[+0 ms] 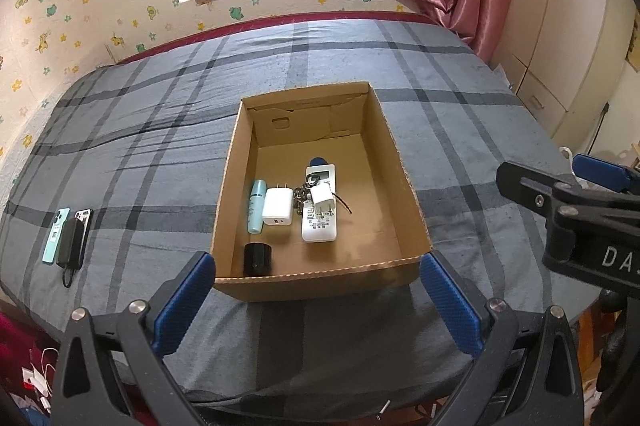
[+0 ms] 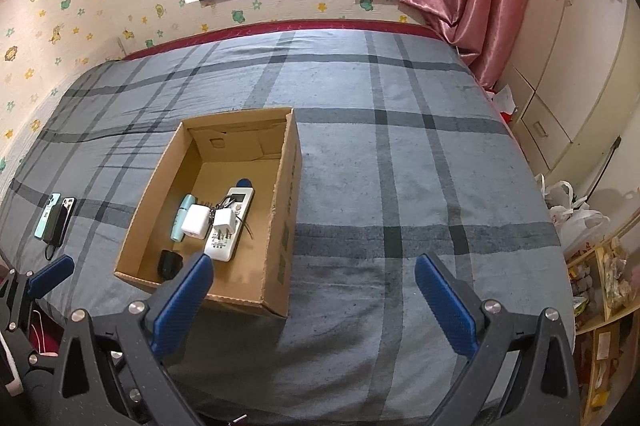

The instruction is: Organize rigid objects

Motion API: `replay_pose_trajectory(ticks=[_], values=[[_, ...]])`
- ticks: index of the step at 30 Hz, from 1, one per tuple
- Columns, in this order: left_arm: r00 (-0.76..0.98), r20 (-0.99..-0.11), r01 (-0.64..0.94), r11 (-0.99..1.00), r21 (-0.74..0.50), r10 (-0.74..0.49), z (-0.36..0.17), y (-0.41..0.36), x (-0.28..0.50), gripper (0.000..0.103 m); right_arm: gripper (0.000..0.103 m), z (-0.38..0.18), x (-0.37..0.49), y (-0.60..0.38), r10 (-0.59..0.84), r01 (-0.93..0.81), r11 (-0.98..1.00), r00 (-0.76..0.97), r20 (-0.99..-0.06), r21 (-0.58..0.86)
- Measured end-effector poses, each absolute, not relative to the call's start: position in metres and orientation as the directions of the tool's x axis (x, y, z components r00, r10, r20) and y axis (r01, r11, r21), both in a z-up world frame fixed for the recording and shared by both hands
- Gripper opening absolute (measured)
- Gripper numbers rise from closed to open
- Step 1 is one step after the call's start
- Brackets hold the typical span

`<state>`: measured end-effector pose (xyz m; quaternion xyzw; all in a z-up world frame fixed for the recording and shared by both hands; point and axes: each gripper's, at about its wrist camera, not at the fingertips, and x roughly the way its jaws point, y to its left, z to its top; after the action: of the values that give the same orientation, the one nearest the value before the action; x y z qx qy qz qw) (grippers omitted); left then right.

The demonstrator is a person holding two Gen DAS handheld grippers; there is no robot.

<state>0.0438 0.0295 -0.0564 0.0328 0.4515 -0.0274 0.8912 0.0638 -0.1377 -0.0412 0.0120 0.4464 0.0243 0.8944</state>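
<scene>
Left gripper [image 1: 316,300] jaws wide, cardboard box [image 1: 404,162] beyond, keys [image 1: 301,195] half hidden

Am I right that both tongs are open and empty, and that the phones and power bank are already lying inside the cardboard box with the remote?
Not quite: the phones and power bank lie on the bedspread, left of the cardboard box, as the left wrist view shows. The left tongs and right tongs are open and empty, and the remote is in the box.
</scene>
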Motion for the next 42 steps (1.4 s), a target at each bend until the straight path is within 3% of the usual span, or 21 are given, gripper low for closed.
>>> replay_pose_trajectory(ticks=[42], values=[[0.603, -0.798, 0.074, 0.996, 0.049, -0.006, -0.0537, 0.0258, 0.0443, 0.103, 0.103, -0.0412, 0.0634, -0.1389, 0.054, -0.027, 0.999, 0.600, -0.798, 0.047]])
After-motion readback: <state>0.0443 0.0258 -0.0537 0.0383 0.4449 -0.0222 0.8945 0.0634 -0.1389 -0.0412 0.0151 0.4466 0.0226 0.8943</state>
